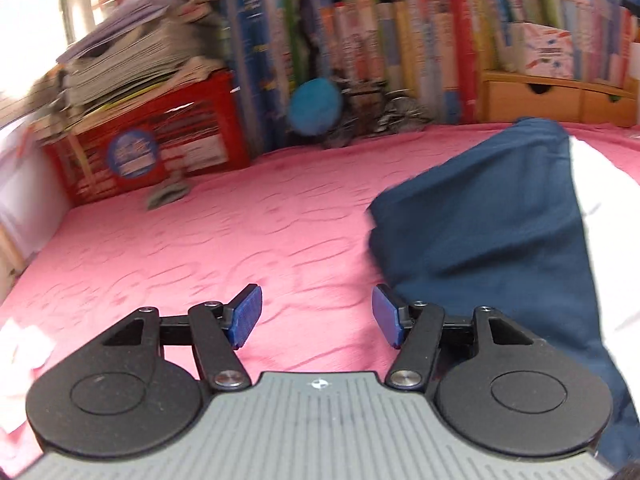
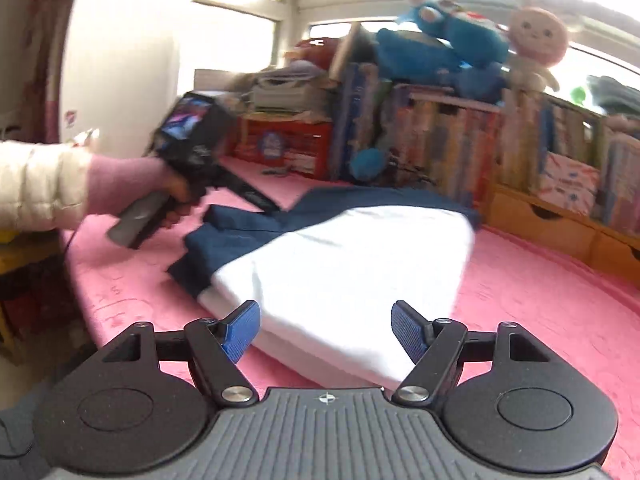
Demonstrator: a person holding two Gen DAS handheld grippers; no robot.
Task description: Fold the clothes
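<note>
A folded garment, white [image 2: 340,264] with navy blue parts [image 2: 236,236], lies on the pink bed cover [image 2: 540,300]. In the left wrist view its navy part [image 1: 480,216] fills the right side with white cloth [image 1: 600,200] beyond. My left gripper [image 1: 318,316] is open over the pink cover, its right pad close to the navy edge, nothing between its fingers. My right gripper [image 2: 324,330] is open just above the garment's near white edge, holding nothing. The right wrist view also shows the left gripper tool [image 2: 192,148] in a hand with a pink sleeve, its tip near the navy sleeve.
Bookshelves [image 1: 400,48] packed with books line the far side of the bed, with a red box [image 1: 160,148] and paper stacks at left, wooden drawers [image 2: 560,220] at right, plush toys [image 2: 440,52] on top. A blue ball [image 1: 316,106] hangs by the shelf.
</note>
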